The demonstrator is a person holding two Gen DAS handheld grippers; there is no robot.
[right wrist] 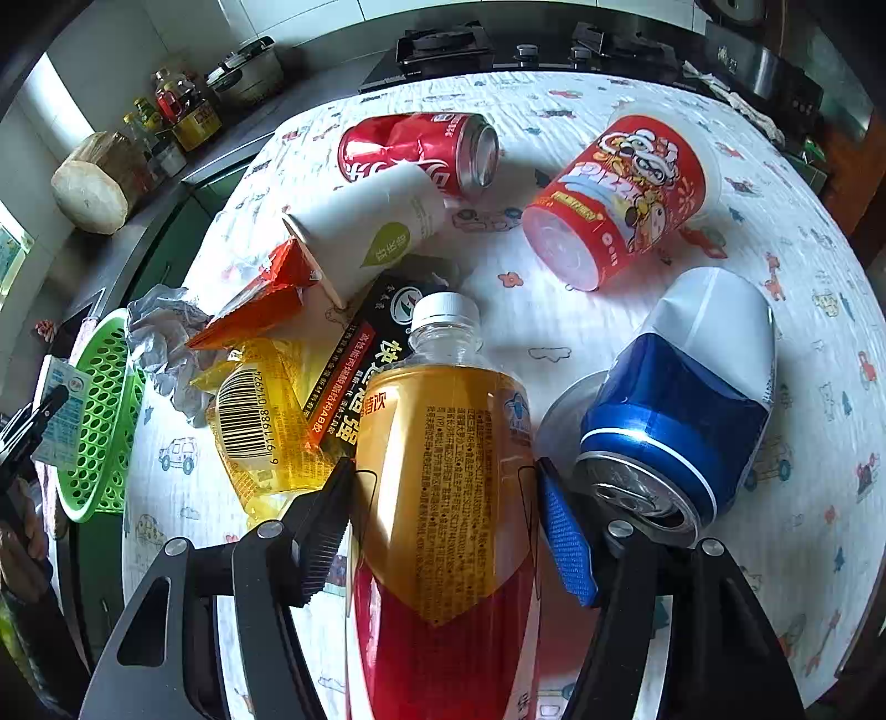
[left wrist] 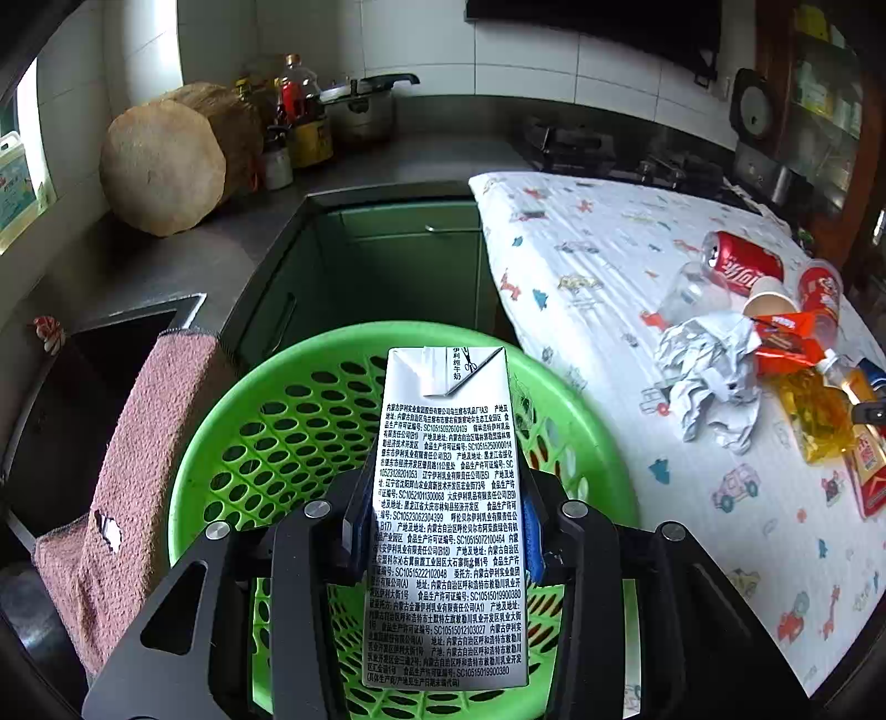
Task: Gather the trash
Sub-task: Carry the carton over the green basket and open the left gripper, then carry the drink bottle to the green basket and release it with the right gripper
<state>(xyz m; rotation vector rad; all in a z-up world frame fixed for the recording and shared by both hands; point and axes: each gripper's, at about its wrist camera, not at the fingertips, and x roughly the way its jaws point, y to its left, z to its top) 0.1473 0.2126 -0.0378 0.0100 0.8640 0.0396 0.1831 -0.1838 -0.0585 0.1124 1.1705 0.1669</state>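
Note:
My left gripper [left wrist: 446, 518] is shut on a grey milk carton [left wrist: 446, 498] and holds it over the green basket [left wrist: 249, 443], beside the table's left edge. My right gripper [right wrist: 443, 515] is around a bottle with a yellow-and-red label [right wrist: 448, 498] lying on the table; its pads touch the bottle's sides. Trash lies ahead of it: a red cola can [right wrist: 421, 149], a white paper cup [right wrist: 371, 232], a red snack cup [right wrist: 620, 199], a blue can [right wrist: 681, 399], a black box [right wrist: 360, 376], a yellow wrapper [right wrist: 255, 421], an orange wrapper [right wrist: 260, 299] and crumpled foil [right wrist: 160, 332].
The table [left wrist: 581, 249] has a white patterned cloth. A pink towel [left wrist: 138, 471] hangs over the sink edge [left wrist: 188, 310] left of the basket. A wooden block [left wrist: 166, 166], bottles and a pot stand on the dark counter. A stove [right wrist: 443, 50] is behind the table.

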